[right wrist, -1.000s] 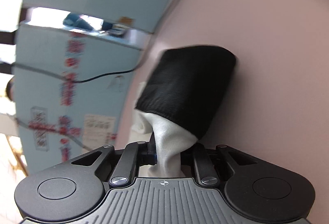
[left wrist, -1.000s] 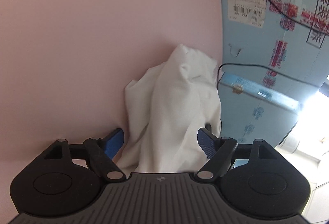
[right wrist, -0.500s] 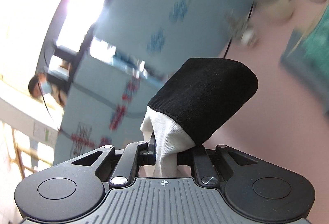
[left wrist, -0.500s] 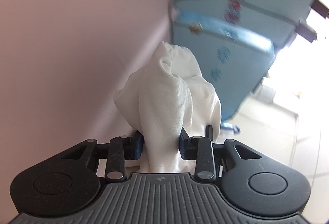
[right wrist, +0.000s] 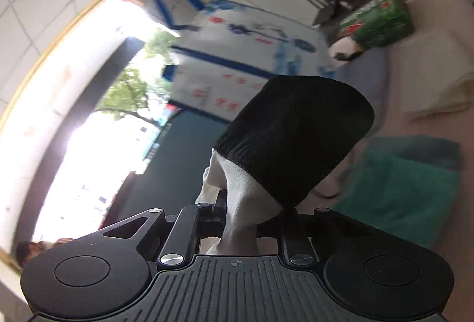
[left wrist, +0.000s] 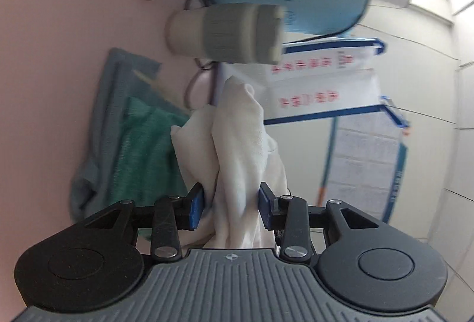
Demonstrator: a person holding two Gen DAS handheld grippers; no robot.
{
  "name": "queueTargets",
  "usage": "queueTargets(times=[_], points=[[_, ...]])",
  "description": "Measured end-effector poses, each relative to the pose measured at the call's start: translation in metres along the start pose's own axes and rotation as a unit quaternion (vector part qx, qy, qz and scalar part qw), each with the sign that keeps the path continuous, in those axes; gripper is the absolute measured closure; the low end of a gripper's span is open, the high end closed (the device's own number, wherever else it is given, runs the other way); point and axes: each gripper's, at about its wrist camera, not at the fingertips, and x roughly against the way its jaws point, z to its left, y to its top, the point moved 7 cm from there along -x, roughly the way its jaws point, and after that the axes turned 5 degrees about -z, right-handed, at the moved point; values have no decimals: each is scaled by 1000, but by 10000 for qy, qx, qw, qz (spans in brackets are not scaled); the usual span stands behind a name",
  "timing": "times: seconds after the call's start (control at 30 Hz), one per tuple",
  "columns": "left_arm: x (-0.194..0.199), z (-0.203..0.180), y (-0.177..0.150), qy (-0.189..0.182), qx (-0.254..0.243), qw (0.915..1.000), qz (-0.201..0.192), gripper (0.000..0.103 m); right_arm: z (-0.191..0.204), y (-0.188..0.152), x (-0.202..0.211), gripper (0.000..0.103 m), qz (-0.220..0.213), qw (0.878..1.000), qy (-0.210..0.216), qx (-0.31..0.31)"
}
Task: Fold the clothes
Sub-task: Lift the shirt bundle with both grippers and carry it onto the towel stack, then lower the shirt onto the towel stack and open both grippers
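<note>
Grey cylinder [left wrist: 225, 32] motion-blurred; kind unreadable. White garment [left wrist: 237, 162] lower end hidden behind gripper body. Green cloth [right wrist: 397, 194] partly occluded.

Both wrist cams sit just behind their own jaws, looking forward, views rolled. Left cam: very close on white garment [left wrist: 237, 150], pink tabletop [left wrist: 59, 55] at 9 o'clock. Right cam: window [right wrist: 89, 103] at 9 o'clock. Shared: green towel [left wrist: 148, 150] [right wrist: 397, 191], left cam 9 o'clock, right cam 3 o'clock.

White garment [left wrist: 237, 150]: soft knit fabric, bunched into vertical folds, lifted off the pink surface. Black ribbed cuff [right wrist: 293, 138] at one end, white cloth gathered below it.
</note>
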Motion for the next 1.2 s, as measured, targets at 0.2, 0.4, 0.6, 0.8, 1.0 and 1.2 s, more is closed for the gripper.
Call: queueTargets(times=[0.2,0.4,0.6,0.8,1.0,1.2], points=[[11,27,10,115,265,9990,-330,59,-105,-24,-4,75,955,9854,-1408,58],[36,6,25,-21,-76,9978,-661,46,-109,-20,13,71,979,9858,-1364,53],[38,-24,13,-92,-805,9950,-584,36,-91,-12,18,62,934,9830,-1518,449],[16,-61,-16,-130,-1942,9807,-208,36,-75,0,36,51,721,9715,-1859,1279],[-22,-79,-36,-352,-2116,9766,150,37,-52,14,46,50,327,9568,-1666,2359],[-52,-77,-37,21,-2348,9720,-37,39,-27,6,18,50,204,9494,-859,3013]])
